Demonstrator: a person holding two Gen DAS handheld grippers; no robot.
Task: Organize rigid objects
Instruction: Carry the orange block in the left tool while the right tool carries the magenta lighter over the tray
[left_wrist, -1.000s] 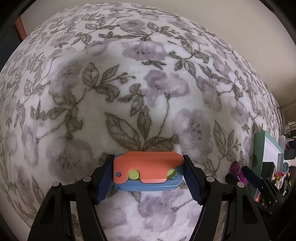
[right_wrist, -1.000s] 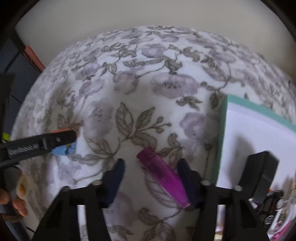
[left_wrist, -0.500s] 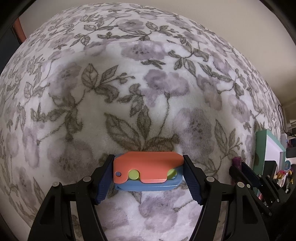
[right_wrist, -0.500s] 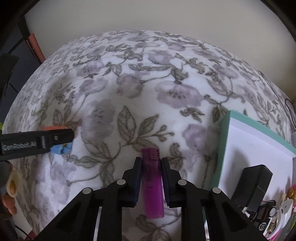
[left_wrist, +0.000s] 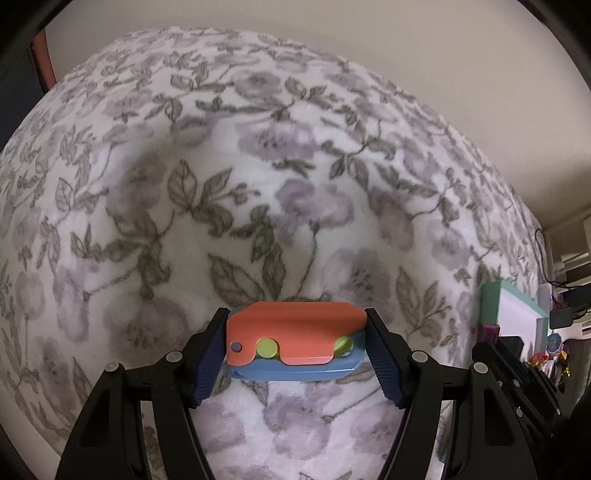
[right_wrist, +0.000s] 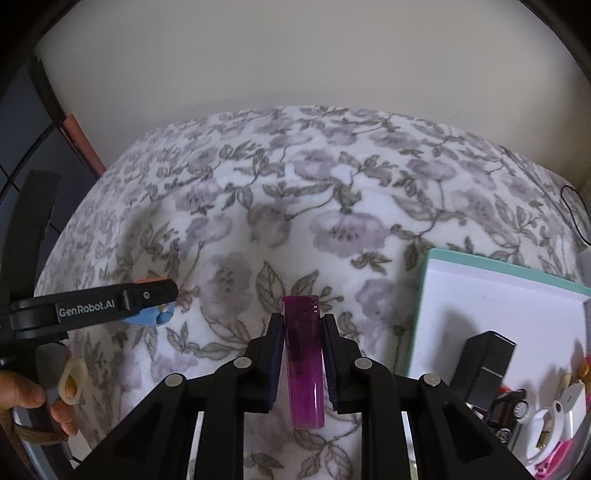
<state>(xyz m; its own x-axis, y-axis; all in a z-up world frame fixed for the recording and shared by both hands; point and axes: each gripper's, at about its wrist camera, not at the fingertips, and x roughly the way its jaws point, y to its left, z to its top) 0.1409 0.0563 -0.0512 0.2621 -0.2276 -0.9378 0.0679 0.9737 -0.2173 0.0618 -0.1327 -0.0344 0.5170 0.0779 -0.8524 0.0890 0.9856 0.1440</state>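
My left gripper (left_wrist: 295, 332) is shut on an orange and blue toy knife (left_wrist: 295, 341) with green studs, held just above the floral blanket (left_wrist: 258, 184). My right gripper (right_wrist: 302, 325) is shut on a purple lighter (right_wrist: 303, 362), lifted off the blanket (right_wrist: 295, 221). In the right wrist view the left gripper (right_wrist: 147, 295) shows from the side at far left with the blue toy knife end (right_wrist: 149, 316) under it. In the left wrist view the purple lighter (left_wrist: 490, 332) peeks out at right.
A teal-rimmed white box (right_wrist: 480, 295) lies at right on the blanket, holding a black block (right_wrist: 485, 363) and several small items (right_wrist: 546, 417). The box (left_wrist: 517, 306) also shows at the right in the left wrist view. A beige wall lies behind.
My right gripper closed on the purple lighter and lifted it off the blanket. My left gripper kept its hold on the toy knife and rose slightly.
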